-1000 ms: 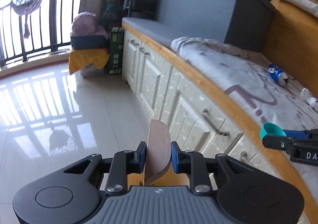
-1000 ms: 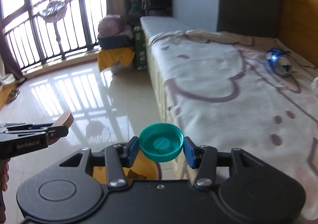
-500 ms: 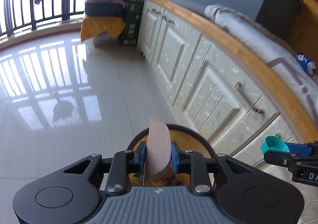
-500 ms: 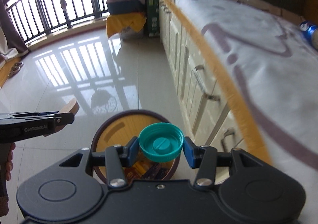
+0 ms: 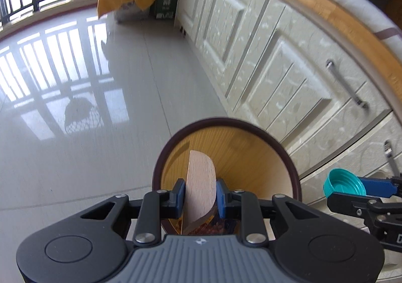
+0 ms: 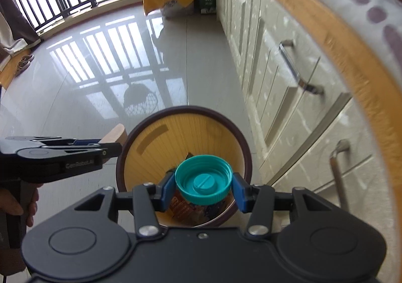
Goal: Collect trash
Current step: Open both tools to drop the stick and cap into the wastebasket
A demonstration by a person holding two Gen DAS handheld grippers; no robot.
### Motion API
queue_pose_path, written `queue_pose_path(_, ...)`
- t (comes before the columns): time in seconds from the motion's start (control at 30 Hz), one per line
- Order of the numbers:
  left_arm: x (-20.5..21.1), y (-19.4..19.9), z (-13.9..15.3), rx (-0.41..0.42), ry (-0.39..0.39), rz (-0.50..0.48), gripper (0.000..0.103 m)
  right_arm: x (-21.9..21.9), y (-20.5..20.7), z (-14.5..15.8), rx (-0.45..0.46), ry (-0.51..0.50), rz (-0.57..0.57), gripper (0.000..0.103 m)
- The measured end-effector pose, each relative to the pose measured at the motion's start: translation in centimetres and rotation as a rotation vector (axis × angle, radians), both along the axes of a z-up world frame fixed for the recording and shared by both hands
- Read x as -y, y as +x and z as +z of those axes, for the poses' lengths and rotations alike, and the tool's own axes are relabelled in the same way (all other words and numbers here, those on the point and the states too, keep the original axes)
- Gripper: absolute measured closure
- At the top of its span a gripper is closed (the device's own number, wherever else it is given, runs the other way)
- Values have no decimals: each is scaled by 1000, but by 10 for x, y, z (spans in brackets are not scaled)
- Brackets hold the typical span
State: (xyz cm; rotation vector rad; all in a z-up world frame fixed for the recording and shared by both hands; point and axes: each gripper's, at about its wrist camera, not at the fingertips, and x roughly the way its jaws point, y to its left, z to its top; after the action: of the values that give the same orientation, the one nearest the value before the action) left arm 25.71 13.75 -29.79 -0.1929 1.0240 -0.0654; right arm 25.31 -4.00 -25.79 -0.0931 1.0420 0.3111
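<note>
Wrappers [image 6: 191,210] inside the bin [image 6: 160,137] show only from the right; left hand-held gripper [image 5: 201,193] pinches a wooden piece [image 5: 201,190]; right hand-held gripper [image 6: 203,188] pinches a teal cap [image 6: 203,178].

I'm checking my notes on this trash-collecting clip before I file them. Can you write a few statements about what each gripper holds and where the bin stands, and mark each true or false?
1. The left gripper is shut on a wooden piece. True.
2. The right gripper holds a blue drink can. False: it holds a teal bottle cap.
3. The bin is round, with a dark rim and a wood-coloured inside. True.
4. The bin holds nothing. False: colourful wrappers lie at its bottom.
5. The bin stands on the tiled floor beside the white cabinets. True.
6. The bottle cap already lies in the bin. False: the right gripper's fingers grip it above the opening.
</note>
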Motion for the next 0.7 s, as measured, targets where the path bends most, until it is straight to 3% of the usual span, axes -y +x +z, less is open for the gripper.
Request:
queue_pose_path(0.2, -4, 8, -22, -68, -3, 21, 75, -4, 7, -15, -49, -4, 28, 54)
queue_pose_path(0.63, 2, 33, -31, -96, 56, -8, 75, -17, 36, -32, -74, -42, 63, 54)
queue_pose_path(0.7, 1, 35, -31, -102, 62, -10, 66, -18, 40, -33, -72, -41, 70, 53)
